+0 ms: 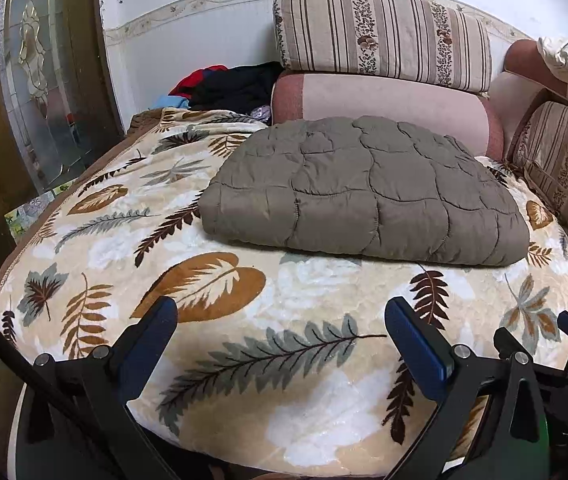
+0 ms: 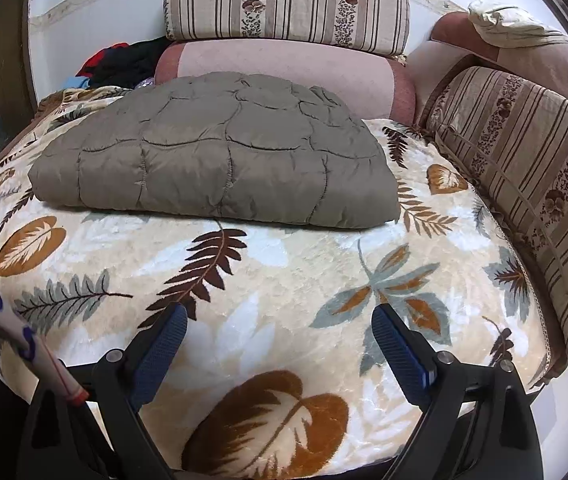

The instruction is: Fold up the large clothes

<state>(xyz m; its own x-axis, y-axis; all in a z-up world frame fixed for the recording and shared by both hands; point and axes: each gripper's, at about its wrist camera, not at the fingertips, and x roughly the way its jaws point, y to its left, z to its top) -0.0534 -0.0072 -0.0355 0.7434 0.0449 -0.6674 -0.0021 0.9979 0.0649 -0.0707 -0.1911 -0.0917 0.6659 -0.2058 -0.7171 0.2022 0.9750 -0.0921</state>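
A grey-brown quilted garment (image 1: 363, 188) lies folded into a thick rectangle on a leaf-patterned blanket (image 1: 244, 344). In the right wrist view the same folded garment (image 2: 212, 160) sits left of centre on the blanket (image 2: 284, 280). My left gripper (image 1: 280, 312) is open, held above the blanket's near part, well short of the garment. My right gripper (image 2: 280, 316) is open too, empty, also short of the garment's front edge. The right gripper's frame (image 1: 523, 364) shows at the lower right of the left wrist view.
Striped floral cushions (image 1: 383, 36) and a pink bolster (image 1: 383, 108) stand behind the garment. Another striped cushion (image 2: 523, 184) lines the right side. Red, black and blue clothes (image 1: 224, 88) are piled at the back left. A glass door (image 1: 40, 80) is at the left.
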